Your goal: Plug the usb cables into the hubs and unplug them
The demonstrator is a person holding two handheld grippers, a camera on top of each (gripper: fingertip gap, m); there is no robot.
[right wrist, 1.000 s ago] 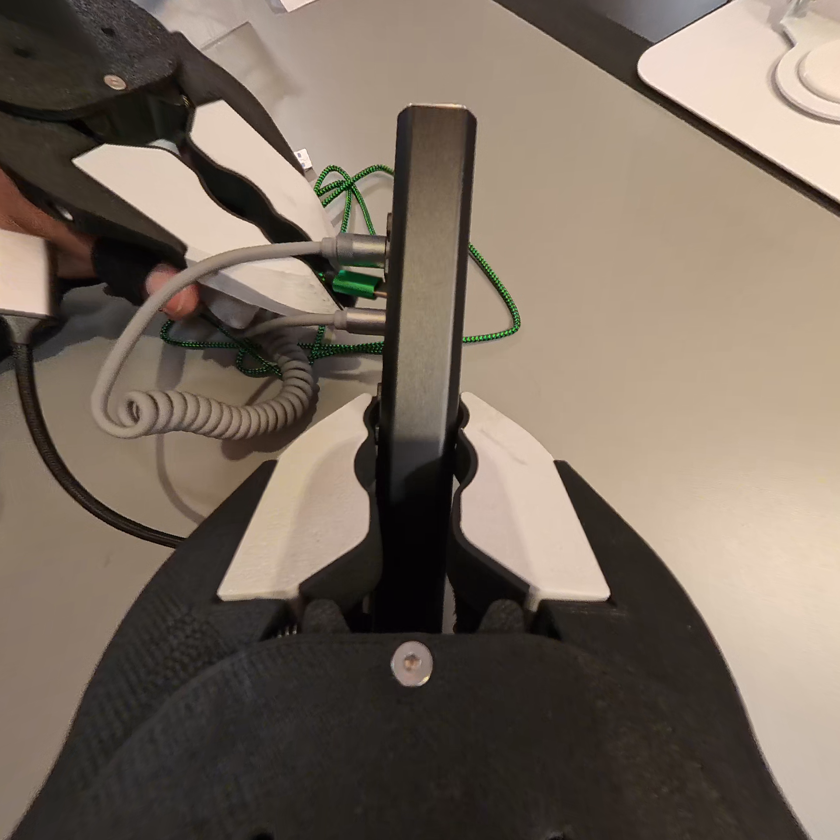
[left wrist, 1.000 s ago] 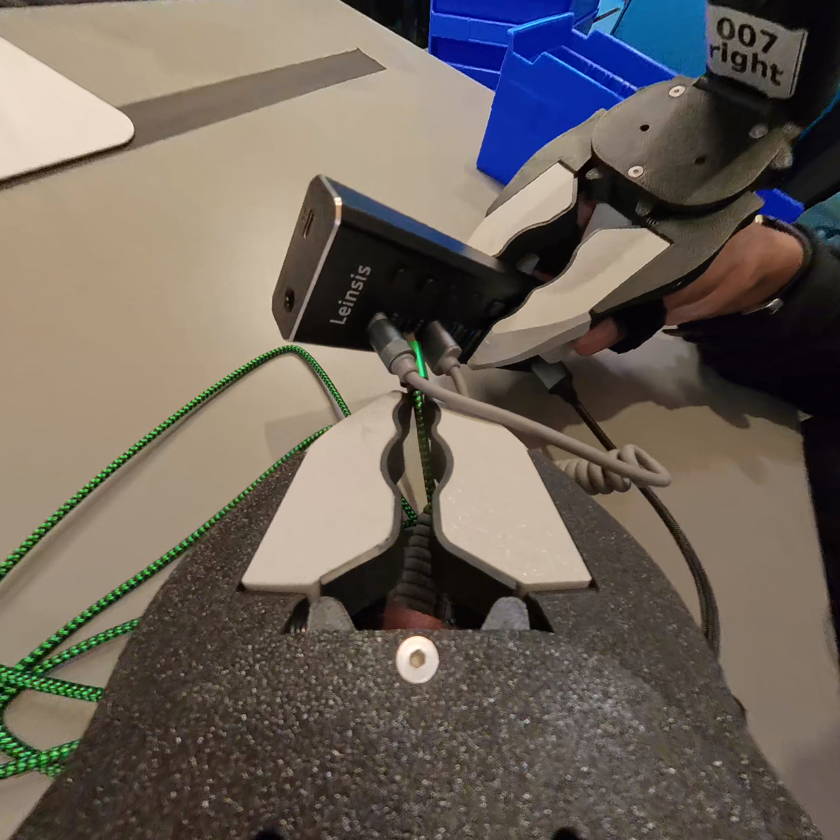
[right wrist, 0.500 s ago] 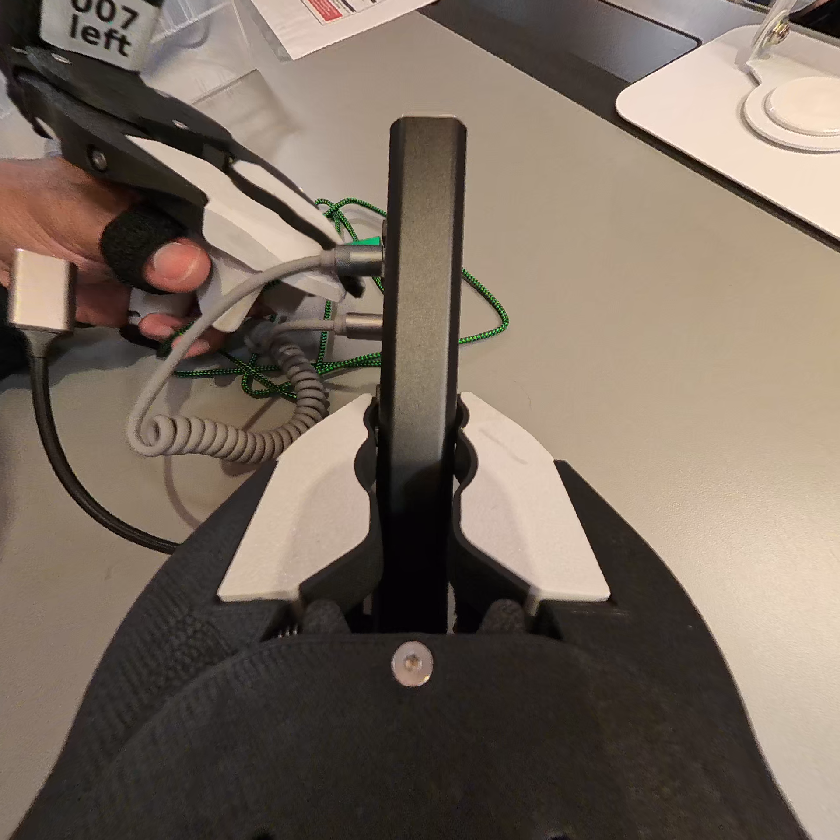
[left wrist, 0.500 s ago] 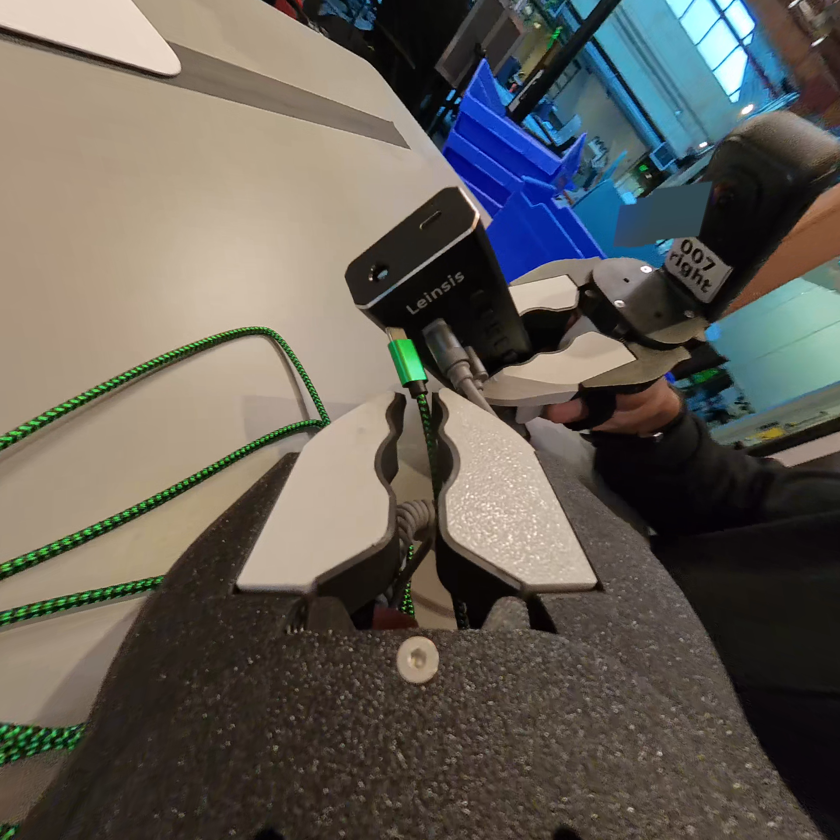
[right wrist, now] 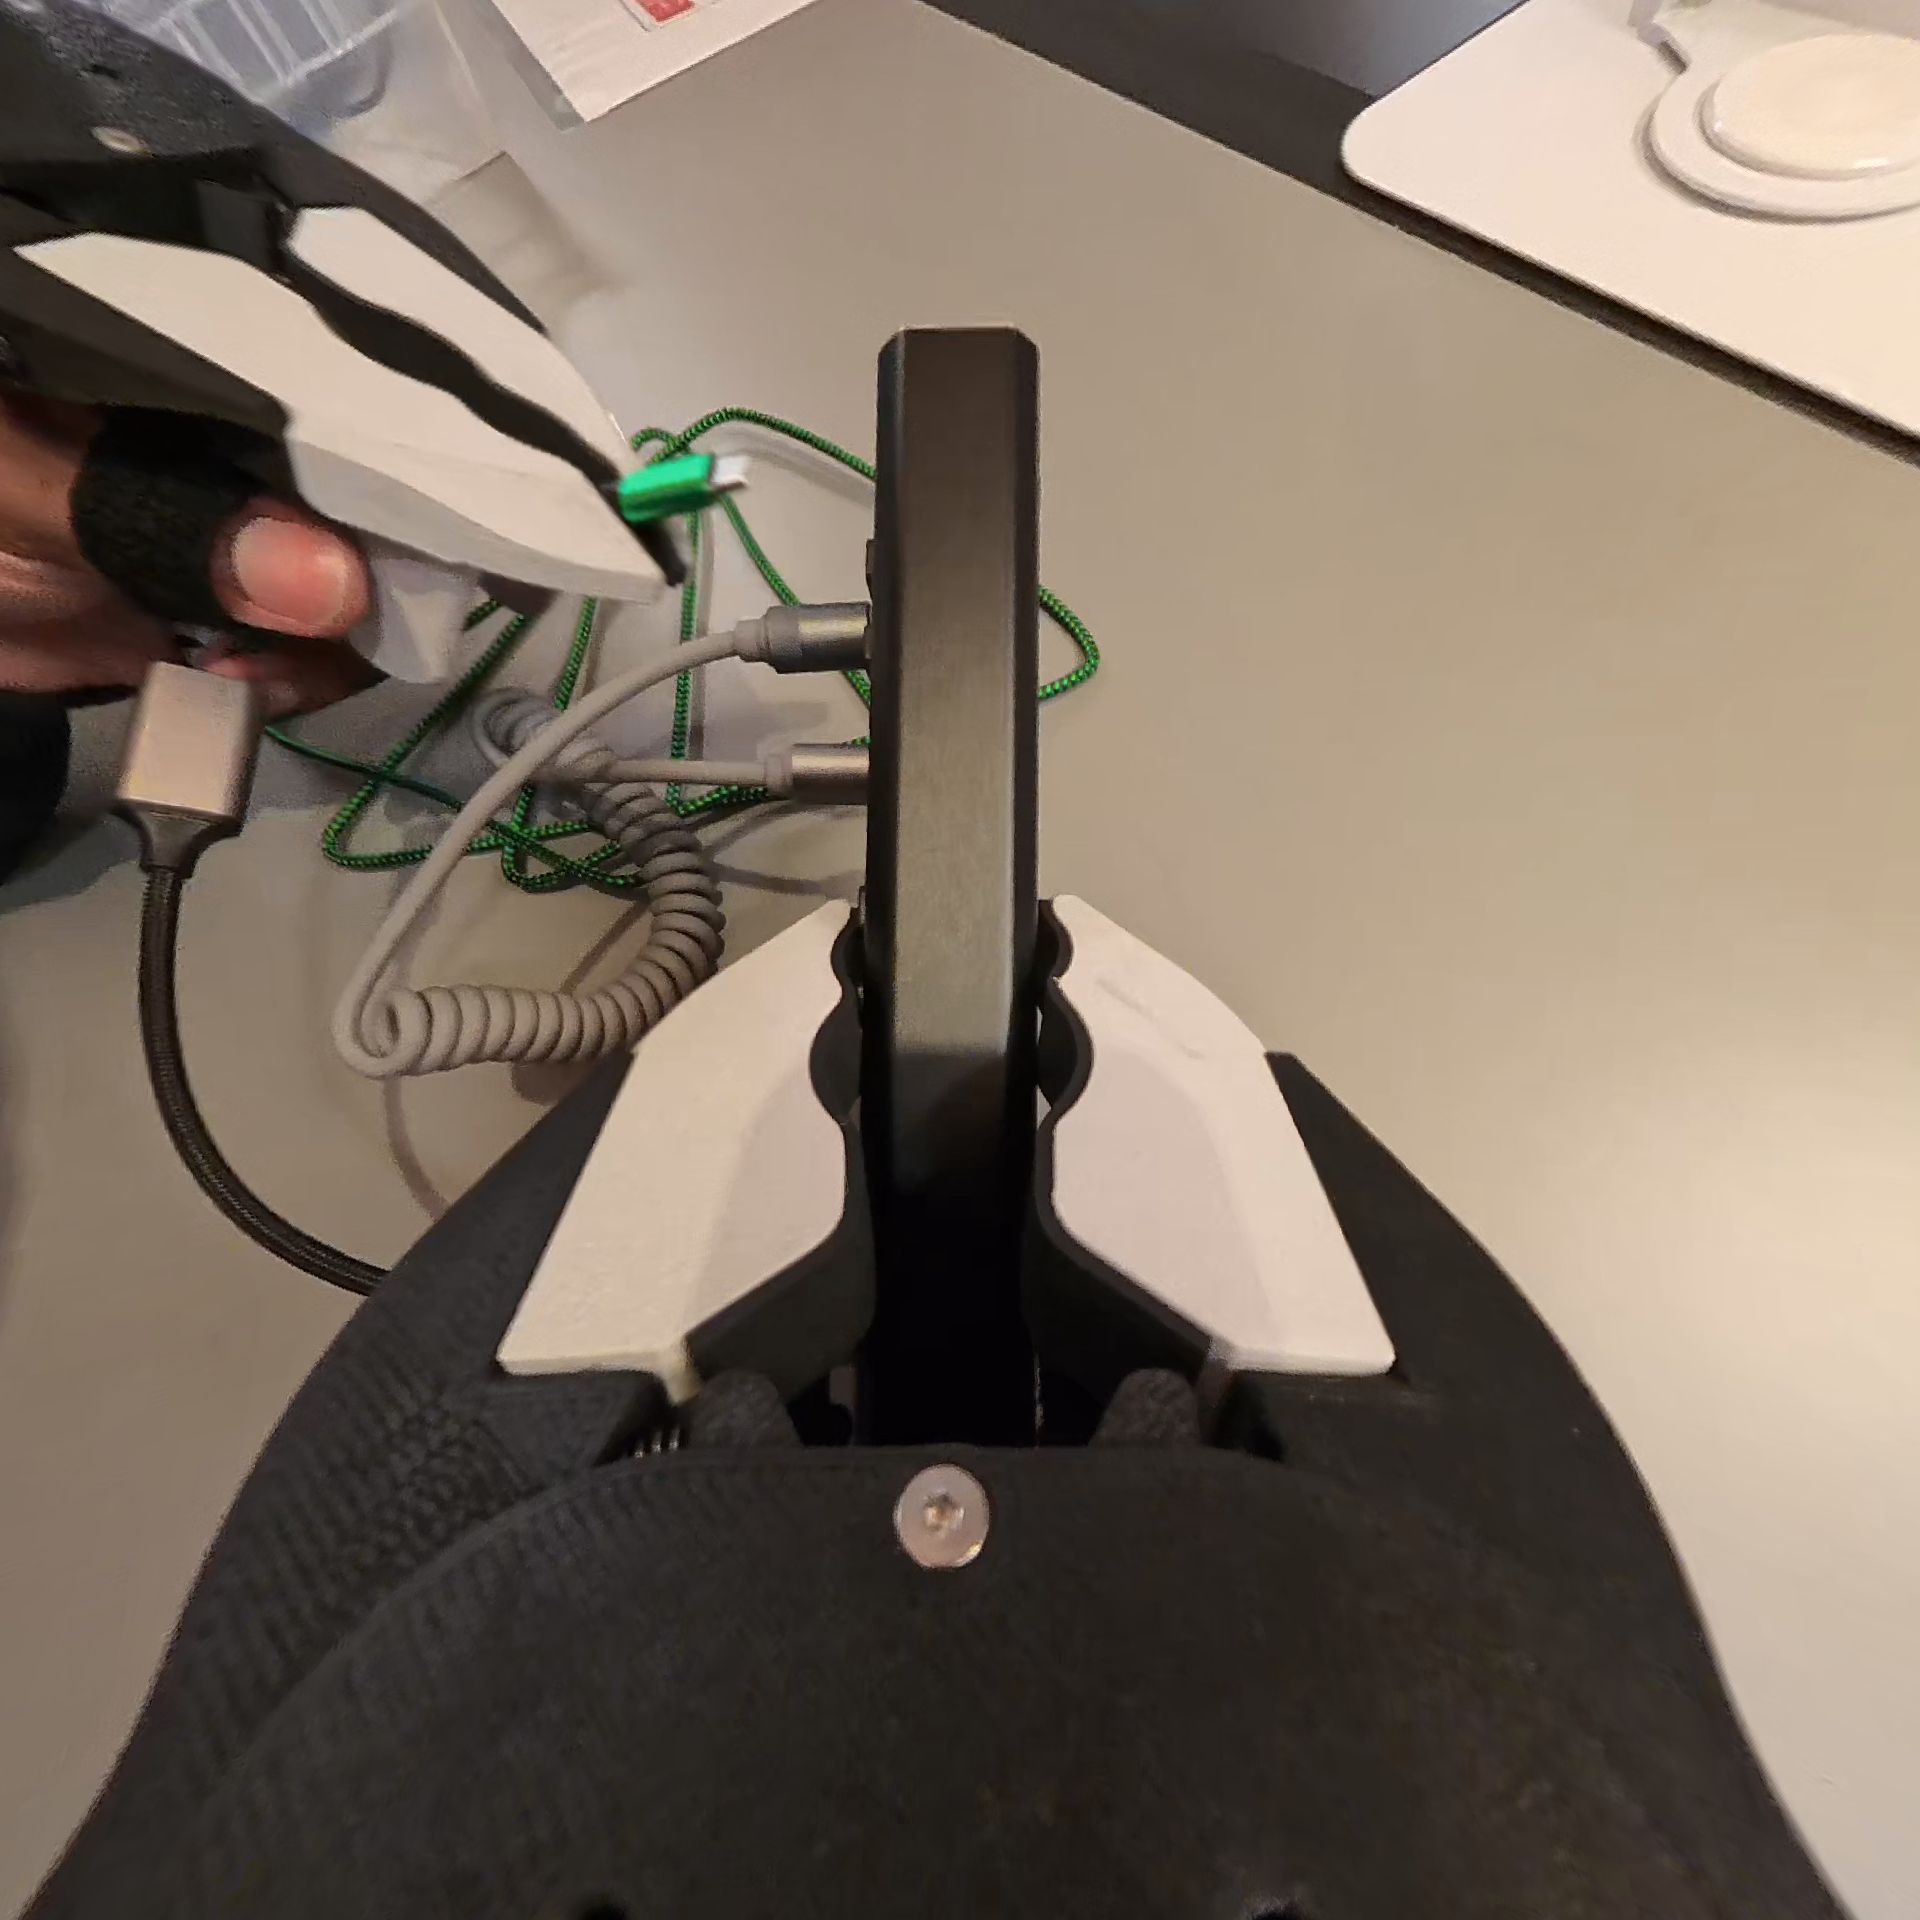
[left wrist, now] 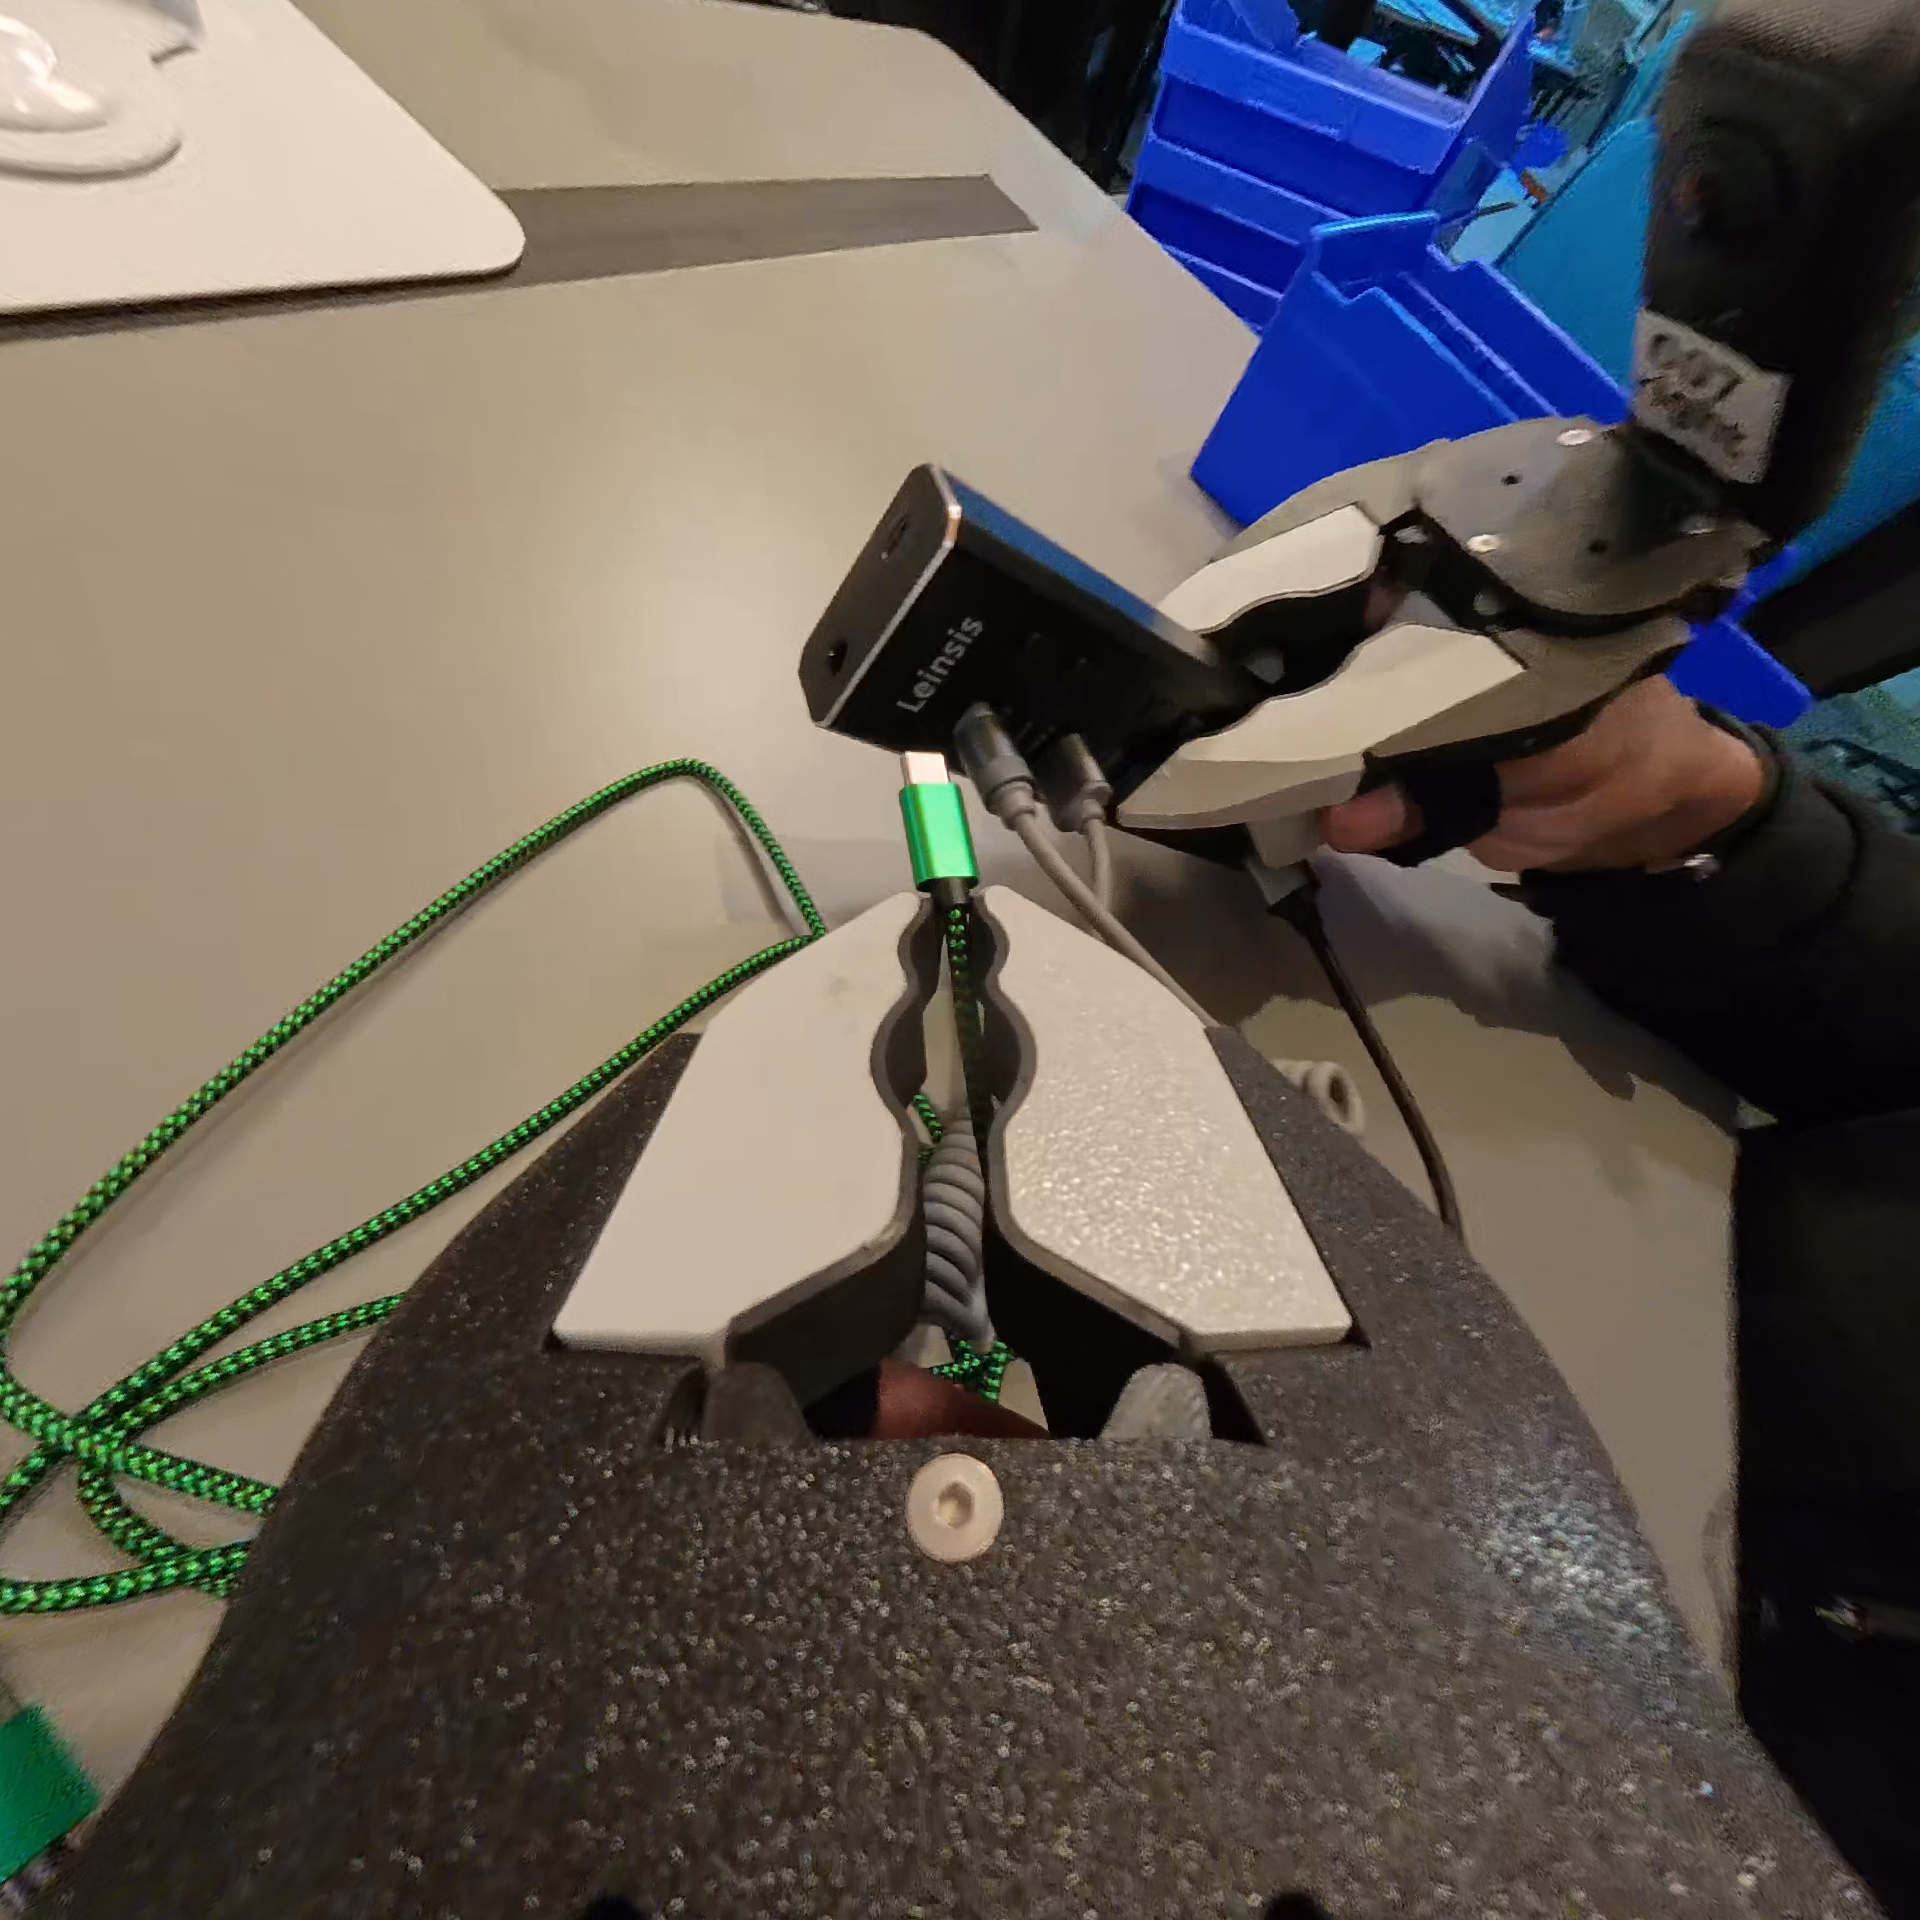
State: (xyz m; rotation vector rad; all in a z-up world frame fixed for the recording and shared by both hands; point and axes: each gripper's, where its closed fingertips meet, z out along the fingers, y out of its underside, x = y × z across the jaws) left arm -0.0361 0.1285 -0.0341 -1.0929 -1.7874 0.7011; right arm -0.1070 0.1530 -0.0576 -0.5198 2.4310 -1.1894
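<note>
Item: left gripper (left wrist: 951, 914), nearest in the left wrist view, fingers pressed together on the green braided USB cable (left wrist: 312, 1039) just behind its green connector (left wrist: 937, 831), which stands clear of the fingertips with its bare metal tip pointing away and slightly left. Item: black USB hub (left wrist: 987, 644), just beyond that tip and a little right, apart from it, held off the grey table (left wrist: 468, 520); its long axis runs crosswise, far-left to near-right, ports facing the connector. Item: two grey plugs (left wrist: 997, 769), seated in the hub to the right of the green connector, their coiled grey cable (right wrist: 540, 1023) trailing down. Item: right gripper (left wrist: 1236, 717), far right, clamped on the hub's right end. Judgement: the green connector is out; the left gripper is the nearer for either re-seating it or drawing the grey plugs next. Item: blue bins (left wrist: 1351, 208), far right.
</note>
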